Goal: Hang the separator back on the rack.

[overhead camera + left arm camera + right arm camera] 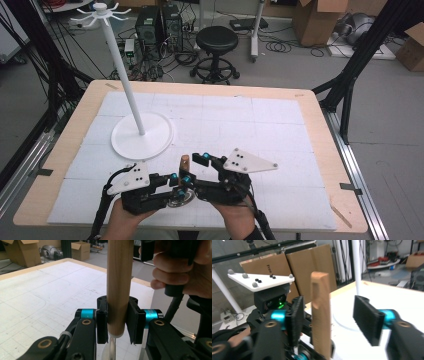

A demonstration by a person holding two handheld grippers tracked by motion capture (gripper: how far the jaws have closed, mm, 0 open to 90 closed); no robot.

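Upright wooden handle (119, 287) clamped in left gripper (117, 322), standing between the spread, non-touching jaws of right gripper (332, 315)

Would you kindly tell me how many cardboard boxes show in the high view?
2 that I can make out. One brown cardboard box stands on the floor beyond the table's far right corner; another brown cardboard box sits at the right edge, cut off. Others may be hidden.

Even, soft overhead light keeps the white table mat (210, 120) bright with only faint shadows, while the wooden handle (320, 315) and right gripper (332, 315) smear with motion blur and the background goes soft.
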